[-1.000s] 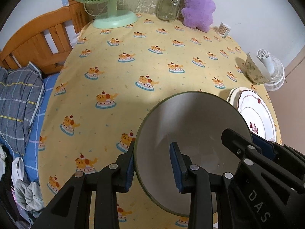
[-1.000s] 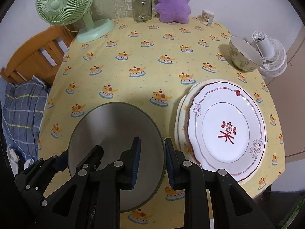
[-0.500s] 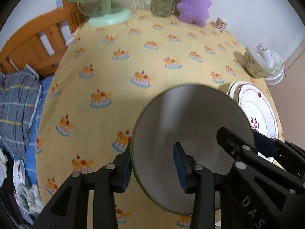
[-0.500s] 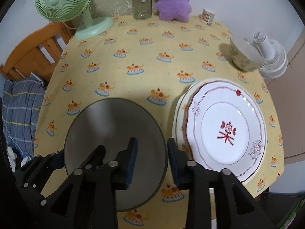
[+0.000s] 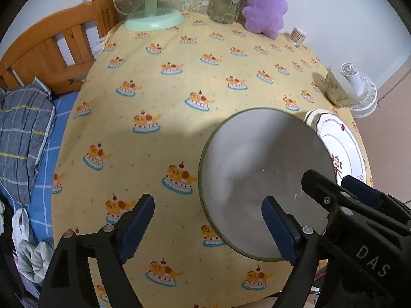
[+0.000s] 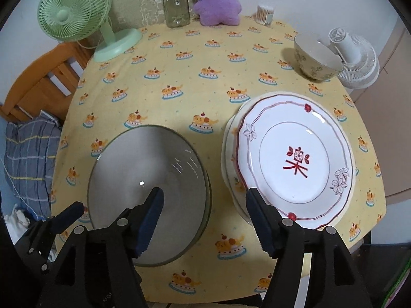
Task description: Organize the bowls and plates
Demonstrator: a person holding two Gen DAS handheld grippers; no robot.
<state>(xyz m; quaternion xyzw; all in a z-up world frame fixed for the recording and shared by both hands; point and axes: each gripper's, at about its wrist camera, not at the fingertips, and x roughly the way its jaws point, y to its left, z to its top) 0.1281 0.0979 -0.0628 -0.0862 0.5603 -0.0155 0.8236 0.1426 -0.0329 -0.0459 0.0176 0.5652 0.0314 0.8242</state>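
A round table under a yellow cake-print cloth (image 6: 195, 77) carries a grey glass bowl (image 6: 149, 179), stacked white plates with red trim (image 6: 295, 159), a floral ceramic bowl (image 6: 314, 57), a mint-green desk fan (image 6: 77, 12), a clear glass jar (image 6: 177, 7), a purple plush toy (image 6: 217, 0) and a cotton-swab tub (image 6: 265, 14).

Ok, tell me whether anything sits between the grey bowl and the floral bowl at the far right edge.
Nothing stands on the yellow tablecloth directly between the large grey bowl and the small floral bowl; the stacked white plates lie just right of that path.
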